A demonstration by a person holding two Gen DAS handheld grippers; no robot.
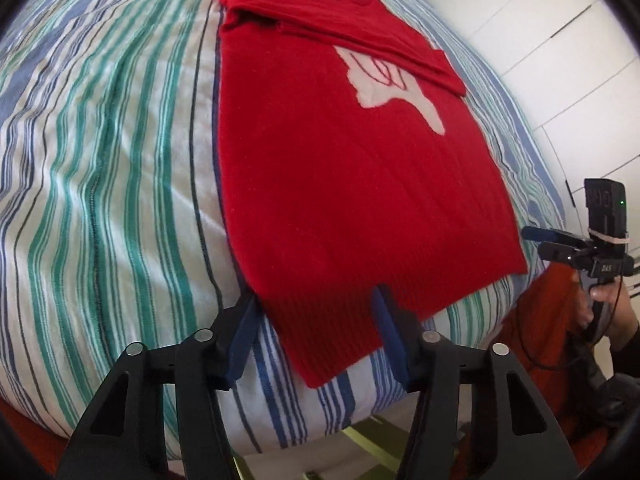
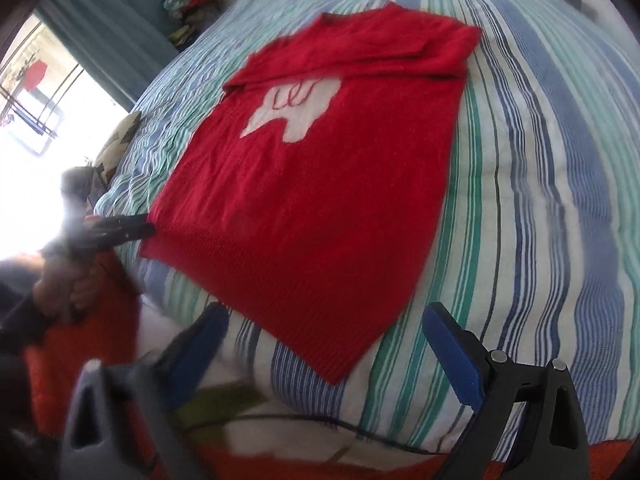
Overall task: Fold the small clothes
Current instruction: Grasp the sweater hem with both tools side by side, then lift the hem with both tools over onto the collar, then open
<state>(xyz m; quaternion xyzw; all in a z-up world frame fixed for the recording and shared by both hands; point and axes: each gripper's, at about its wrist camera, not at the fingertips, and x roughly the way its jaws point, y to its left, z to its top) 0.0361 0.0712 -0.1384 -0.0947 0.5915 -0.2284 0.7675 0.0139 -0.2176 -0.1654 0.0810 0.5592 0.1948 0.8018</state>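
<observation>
**Left gripper at the sweater's hem**

A red sweater [image 1: 340, 168] lies flat on the striped duvet [image 1: 112, 184], its sleeves folded across the chest at the far end and partly covering a white motif [image 1: 384, 84]. The ribbed hem reaches the duvet's near edge. The left gripper [image 1: 316, 320] points down at that hem with its jaws apart: one blue finger [image 1: 244, 340] sits on the bedding just beside the sweater's left corner, the other [image 1: 386, 328] over the ribbing. The pads do not press the cloth. At the right edge, off the bed, a hand [image 1: 600, 308] holds the right gripper [image 1: 540, 240], its fingers near the sweater's right corner.
</observation>
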